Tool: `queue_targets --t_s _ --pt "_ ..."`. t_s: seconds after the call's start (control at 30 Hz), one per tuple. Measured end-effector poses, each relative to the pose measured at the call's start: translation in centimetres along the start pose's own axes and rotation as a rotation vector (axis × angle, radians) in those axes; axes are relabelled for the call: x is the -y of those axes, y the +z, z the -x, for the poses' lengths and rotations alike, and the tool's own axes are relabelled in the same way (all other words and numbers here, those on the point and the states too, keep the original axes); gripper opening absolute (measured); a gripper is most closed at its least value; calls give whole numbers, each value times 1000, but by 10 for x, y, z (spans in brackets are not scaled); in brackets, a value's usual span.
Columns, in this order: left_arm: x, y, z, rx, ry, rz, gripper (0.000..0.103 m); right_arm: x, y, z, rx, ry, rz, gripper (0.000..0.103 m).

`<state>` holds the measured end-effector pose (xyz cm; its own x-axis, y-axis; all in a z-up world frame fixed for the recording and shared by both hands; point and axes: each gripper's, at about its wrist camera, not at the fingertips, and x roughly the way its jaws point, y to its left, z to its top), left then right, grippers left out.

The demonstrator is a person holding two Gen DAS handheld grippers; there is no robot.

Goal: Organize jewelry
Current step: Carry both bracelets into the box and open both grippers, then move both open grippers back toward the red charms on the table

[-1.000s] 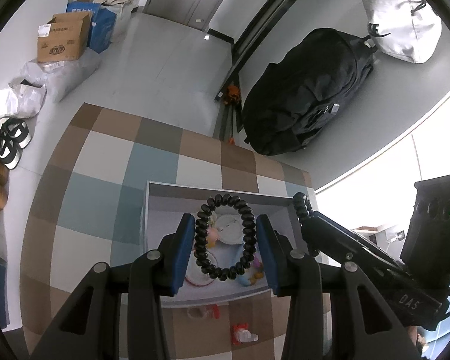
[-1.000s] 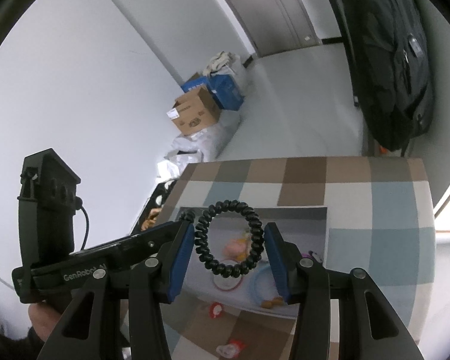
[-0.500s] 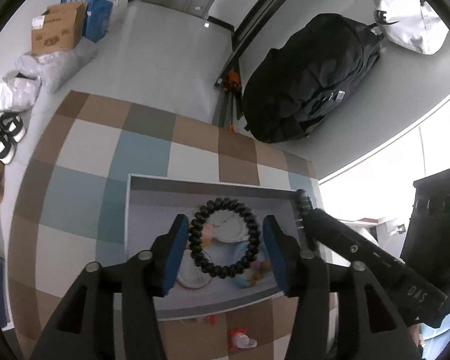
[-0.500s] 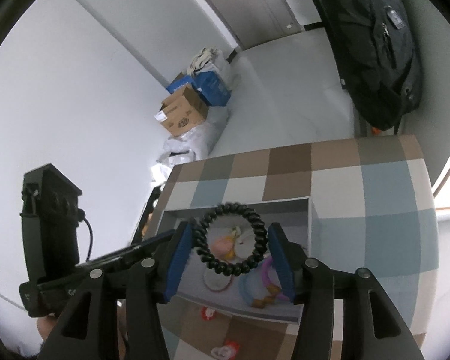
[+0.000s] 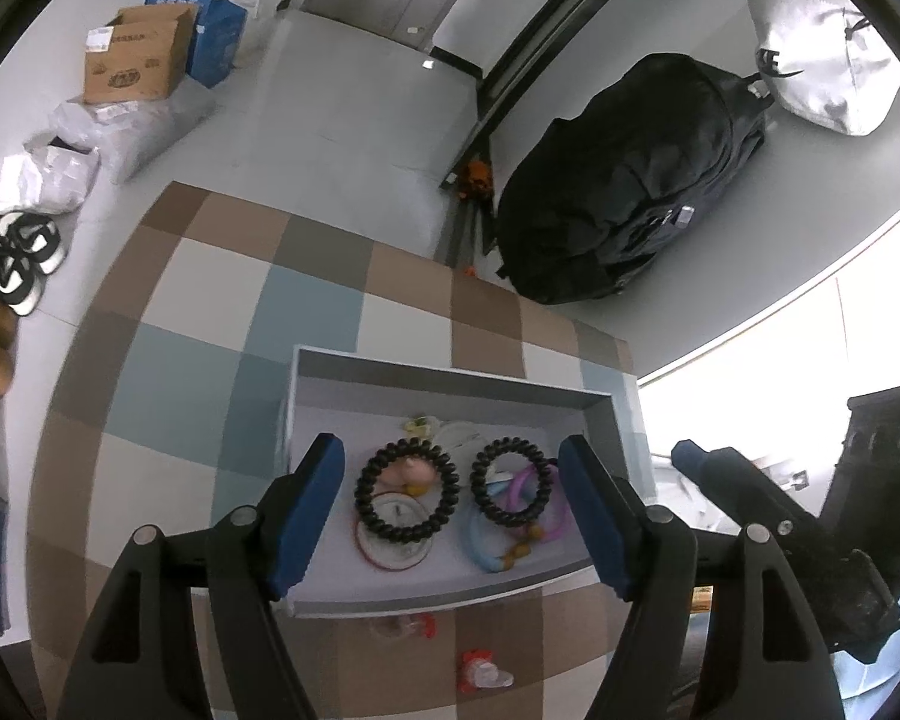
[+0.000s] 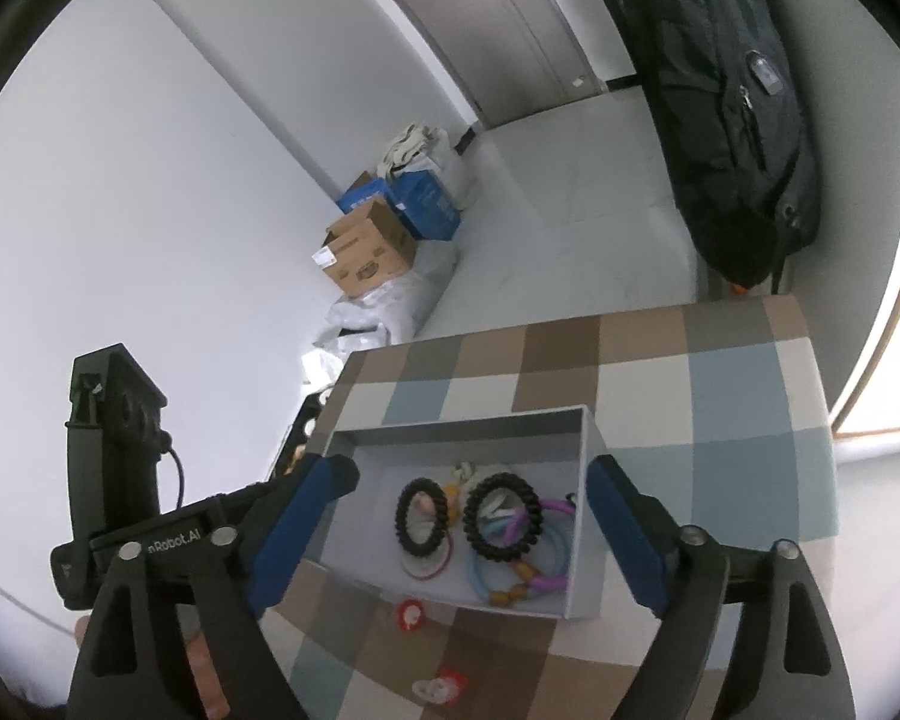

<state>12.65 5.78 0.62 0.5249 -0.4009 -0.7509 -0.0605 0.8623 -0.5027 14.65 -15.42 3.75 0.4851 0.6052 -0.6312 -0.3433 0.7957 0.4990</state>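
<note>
A grey open box [image 5: 450, 375] [image 6: 576, 609] sits on the checked table. Two black coil bracelets lie inside: one on the left [image 5: 407, 501] [image 6: 421, 516], one on the right [image 5: 515, 489] [image 6: 503, 515]. Beneath them lie a red-rimmed ring [image 5: 393, 546], blue and purple bangles [image 5: 546, 516] [image 6: 549, 546] and amber beads [image 6: 510, 591]. My left gripper [image 5: 450, 516] is open and empty above the box's near side. My right gripper [image 6: 474, 534] is open and empty over the box.
Two small red-and-white pieces [image 5: 483, 669] [image 5: 411, 624] lie on the table in front of the box, also in the right wrist view [image 6: 411, 612] [image 6: 441, 684]. On the floor beyond: a black backpack [image 5: 630, 180], cardboard boxes [image 5: 138, 57], shoes [image 5: 18, 258].
Both grippers held a black coil bracelet between the fingers; both have opened wide, and the two bracelets now lie in the box.
</note>
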Motion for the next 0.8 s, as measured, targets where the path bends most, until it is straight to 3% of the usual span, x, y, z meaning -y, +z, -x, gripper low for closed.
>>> queue_targets --t_s 0.33,0.8 --pt "12 -8 12 64 73 -68 70 2 -10 11 15 2 -4 95" --pt "25 -41 26 99 150 -171 71 -22 -38 25 31 -35 120 99"
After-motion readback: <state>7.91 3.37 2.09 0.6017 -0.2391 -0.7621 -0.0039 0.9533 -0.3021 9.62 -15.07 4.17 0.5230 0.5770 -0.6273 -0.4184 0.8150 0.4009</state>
